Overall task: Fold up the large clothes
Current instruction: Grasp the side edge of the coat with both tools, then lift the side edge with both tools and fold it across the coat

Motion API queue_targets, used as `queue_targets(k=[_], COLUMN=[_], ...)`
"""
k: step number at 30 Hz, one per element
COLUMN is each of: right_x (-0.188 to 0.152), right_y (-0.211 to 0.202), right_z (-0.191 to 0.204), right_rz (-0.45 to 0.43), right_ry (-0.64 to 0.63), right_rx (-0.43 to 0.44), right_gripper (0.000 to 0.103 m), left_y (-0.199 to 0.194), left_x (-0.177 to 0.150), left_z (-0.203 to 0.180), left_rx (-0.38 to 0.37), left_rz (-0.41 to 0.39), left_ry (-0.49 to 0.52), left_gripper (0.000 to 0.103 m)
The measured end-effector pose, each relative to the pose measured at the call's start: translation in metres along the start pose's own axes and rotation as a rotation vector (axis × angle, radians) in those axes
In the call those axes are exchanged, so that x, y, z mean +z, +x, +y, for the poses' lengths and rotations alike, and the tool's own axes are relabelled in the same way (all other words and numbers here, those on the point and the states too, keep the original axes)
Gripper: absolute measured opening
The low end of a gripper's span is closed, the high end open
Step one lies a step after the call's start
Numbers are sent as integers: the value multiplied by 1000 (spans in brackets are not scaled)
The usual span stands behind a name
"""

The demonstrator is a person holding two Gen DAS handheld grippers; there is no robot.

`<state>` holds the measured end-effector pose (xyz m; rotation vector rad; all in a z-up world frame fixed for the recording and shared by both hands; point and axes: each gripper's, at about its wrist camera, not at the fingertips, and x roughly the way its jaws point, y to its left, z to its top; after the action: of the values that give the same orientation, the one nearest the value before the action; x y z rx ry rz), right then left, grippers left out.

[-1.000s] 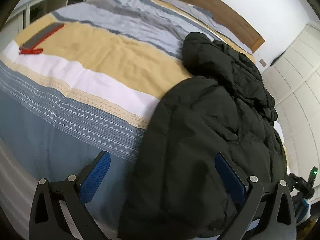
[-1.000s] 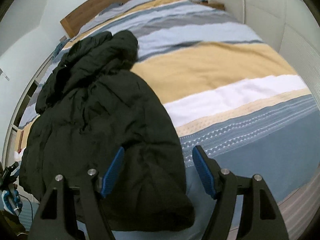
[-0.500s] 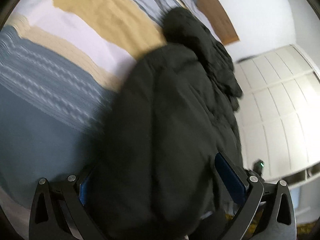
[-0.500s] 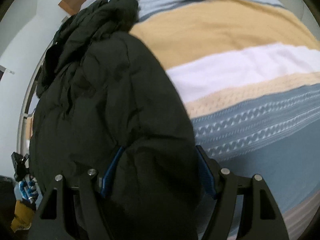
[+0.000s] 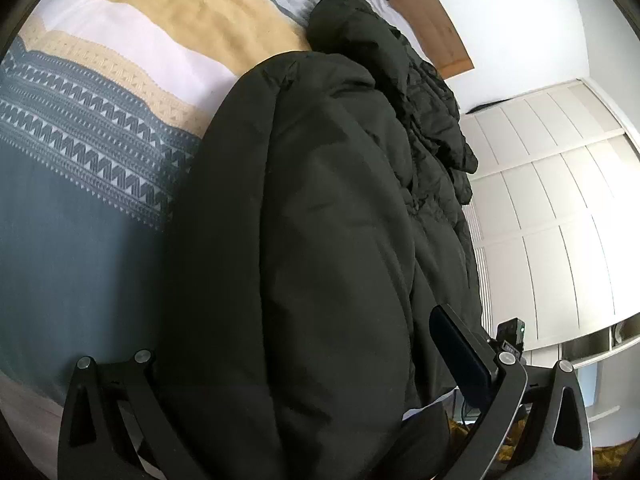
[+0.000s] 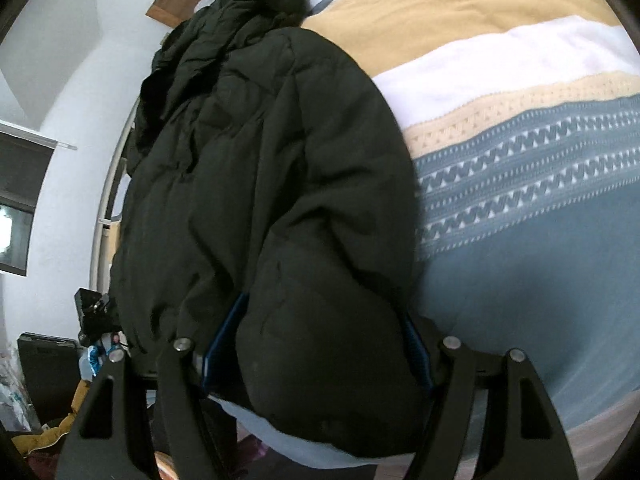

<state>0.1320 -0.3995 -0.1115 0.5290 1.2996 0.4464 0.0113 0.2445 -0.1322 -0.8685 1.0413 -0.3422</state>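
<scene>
Black puffer jacket [image 5: 328, 240] is laid lengthwise on the bed [image 5: 80, 240], hem hanging off the near edge, prob so the bottom's easy to grab. Right tongs [image 6: 316, 352] are pinched on a bulge of the hem, blue pads squeezing the padding. Left tongs [image 5: 312, 368] straddle the hem w/ jaws spread wide, not gripping yet imo. Looks set up to lift the hem toward the collar.

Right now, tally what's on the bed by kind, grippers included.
Black puffer jacket: 1
Striped bedspread: 1
Grippers: 2, the left gripper and right gripper, jaws either side of the jacket hem
Total: 4
</scene>
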Motion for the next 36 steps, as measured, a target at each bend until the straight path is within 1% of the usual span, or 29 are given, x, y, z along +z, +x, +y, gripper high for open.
queue_targets(k=[5,8,10,11,13,14,15,16,17,18,19,20,21,22,24,27,30,34,36], right_x=[-10,-11,-10,-10,-10,-11,-11,-11,-12,-12,-12,-13,-14,-14,-14,-11,-5,16,32], right_y=[0,3,5,6,6,6,7,7,8,8,9,10,10,10,10,8,-4,-27,-40], right_z=[-9,-15,-17,-17,-13,-12,-11,-9,-10,-10,-10,-9,-9,-7,-3,8,21,43,58], right_rz=[-8,-12,-15,-15,-20,-23,-27,-33,-36,-40,-43,-45,-49,-55,-67,-95,-143,-215,-258], right_ry=[39,78,97,95,83,77,71,63,64,68,70,71,70,64,52,21,-10,-45,-64], right_rx=[56,85,97,94,80,75,71,72,75,80,86,93,97,102,100,88,90,102,105], right_gripper=[71,71,71,71,71,70,70,70,68,63,59,49,42,39,28,18,14,13,13], left_y=[7,9,10,11,12,12,12,12,11,10,10,10,11,12,11,5,-5,-19,-26], left_x=[-5,-9,-10,-10,-13,-14,-15,-17,-19,-22,-24,-26,-28,-29,-30,-29,-22,-2,8], left_z=[-3,-5,-6,-7,-9,-8,-7,-4,-1,1,1,-1,-2,-4,-9,-25,-48,-75,-84], left_rx=[13,47,72,82,104,117,116,95,62,40,27,23,21,21,19,-7,-39,-71,-92], left_rz=[13,3,-8,-13,-18,-20,-23,-29,-36,-41,-48,-54,-59,-63,-68,-80,-110,-170,-197], left_ry=[0,3,-5,-4,2,-1,-11,-33,-60,-75,-83,-84,-84,-85,-78,-43,-9,10,14], left_gripper=[102,101,99,96,88,75,64,58,47,39,37,32,28,27,19,14,13,12,12])
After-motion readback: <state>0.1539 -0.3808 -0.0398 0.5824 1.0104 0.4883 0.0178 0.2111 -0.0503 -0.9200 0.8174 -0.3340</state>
